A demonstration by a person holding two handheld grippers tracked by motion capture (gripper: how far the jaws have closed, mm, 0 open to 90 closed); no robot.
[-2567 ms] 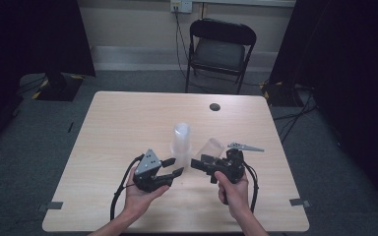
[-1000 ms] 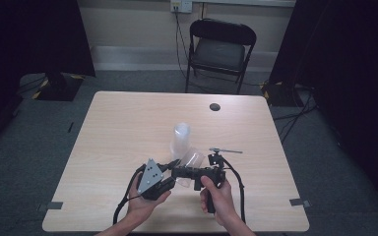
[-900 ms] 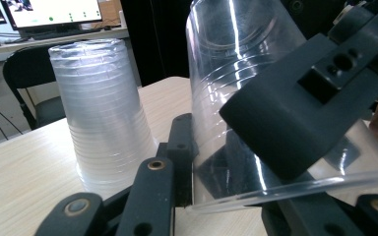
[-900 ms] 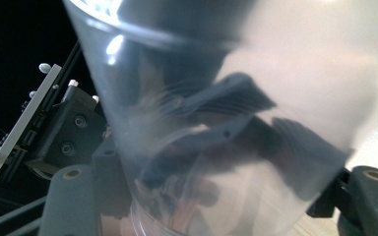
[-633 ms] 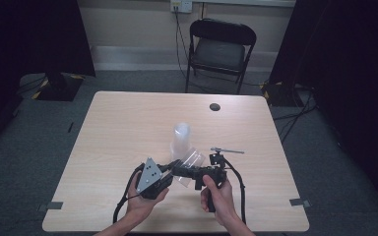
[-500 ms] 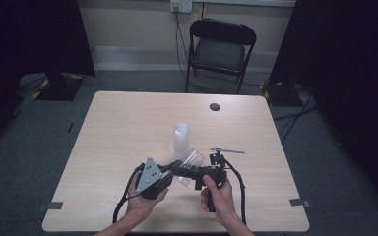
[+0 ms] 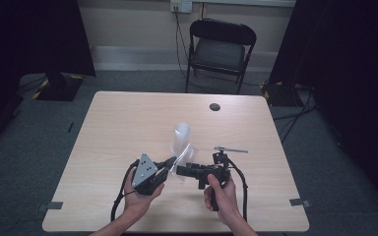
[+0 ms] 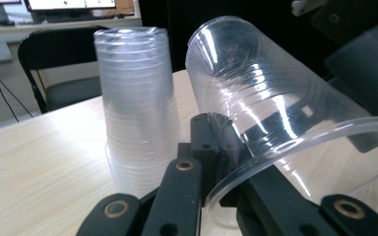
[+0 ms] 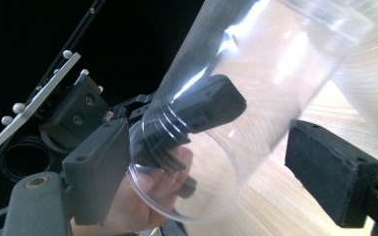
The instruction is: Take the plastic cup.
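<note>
While the left gripper (image 7: 171,162) pinches its rim, the clear cup (image 8: 270,118) lies tilted, base away; right fingers (image 9: 98,167) stand apart.

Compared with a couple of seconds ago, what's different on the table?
The single clear cup has changed hands. The left gripper has just closed its jaws on the cup's rim, while the right gripper has just opened its jaws, now standing apart on either side of the cup. The hands came together near the middle. The stack of cups kept its place.
</note>
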